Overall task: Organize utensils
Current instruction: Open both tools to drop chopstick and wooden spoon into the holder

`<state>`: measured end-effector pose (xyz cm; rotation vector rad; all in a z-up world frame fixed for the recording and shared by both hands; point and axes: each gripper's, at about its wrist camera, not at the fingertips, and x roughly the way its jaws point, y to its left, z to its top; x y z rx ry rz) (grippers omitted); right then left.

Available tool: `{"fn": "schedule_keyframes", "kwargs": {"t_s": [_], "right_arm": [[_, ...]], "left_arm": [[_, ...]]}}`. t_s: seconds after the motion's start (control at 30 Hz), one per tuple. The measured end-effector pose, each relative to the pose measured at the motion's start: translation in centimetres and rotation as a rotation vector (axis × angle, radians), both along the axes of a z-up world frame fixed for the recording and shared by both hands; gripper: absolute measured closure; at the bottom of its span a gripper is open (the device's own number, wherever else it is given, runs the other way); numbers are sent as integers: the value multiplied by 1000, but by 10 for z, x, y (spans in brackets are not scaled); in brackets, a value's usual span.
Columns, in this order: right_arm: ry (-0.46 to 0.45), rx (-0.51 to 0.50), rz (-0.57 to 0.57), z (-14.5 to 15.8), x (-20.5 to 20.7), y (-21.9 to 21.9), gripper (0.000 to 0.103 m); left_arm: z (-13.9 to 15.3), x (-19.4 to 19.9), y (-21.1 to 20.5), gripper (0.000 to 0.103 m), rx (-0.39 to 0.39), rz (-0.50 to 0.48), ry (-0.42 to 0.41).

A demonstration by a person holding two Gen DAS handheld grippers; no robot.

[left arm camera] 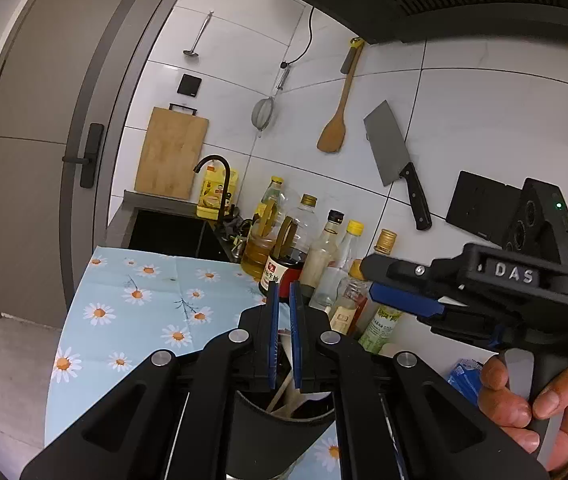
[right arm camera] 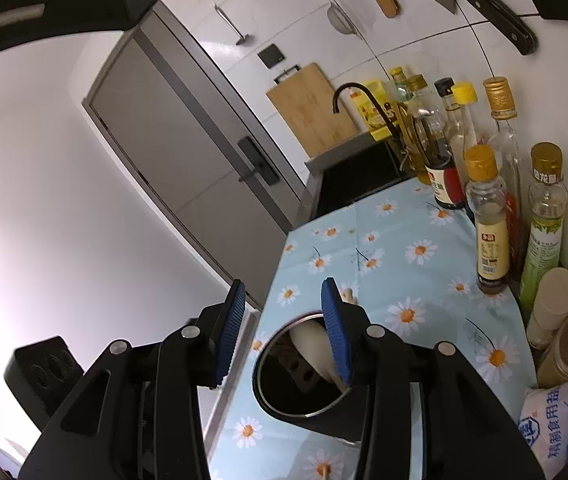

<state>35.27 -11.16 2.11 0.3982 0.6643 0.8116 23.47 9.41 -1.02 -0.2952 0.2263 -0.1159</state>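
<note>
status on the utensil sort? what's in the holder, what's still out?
Done: the black utensil holder on the daisy tablecloth already holds a white utensil and wooden sticks. In hand: nothing visible; the right gripper is open above the holder, and the left gripper is nearly closed over it with nothing between its pads. Left: no loose utensils visible on the cloth.

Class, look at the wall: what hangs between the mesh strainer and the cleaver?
A wooden spatula hangs between the mesh strainer and the cleaver, clearest in the left wrist view.
</note>
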Motion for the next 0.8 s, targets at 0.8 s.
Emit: {"fn": "schedule_keyframes", "kwargs": {"t_s": [0.8], "right_arm": [[40,-23,64,7,-36,-24,62]], "left_arm": [[12,-51,-8,80,1,-8,74]]}}
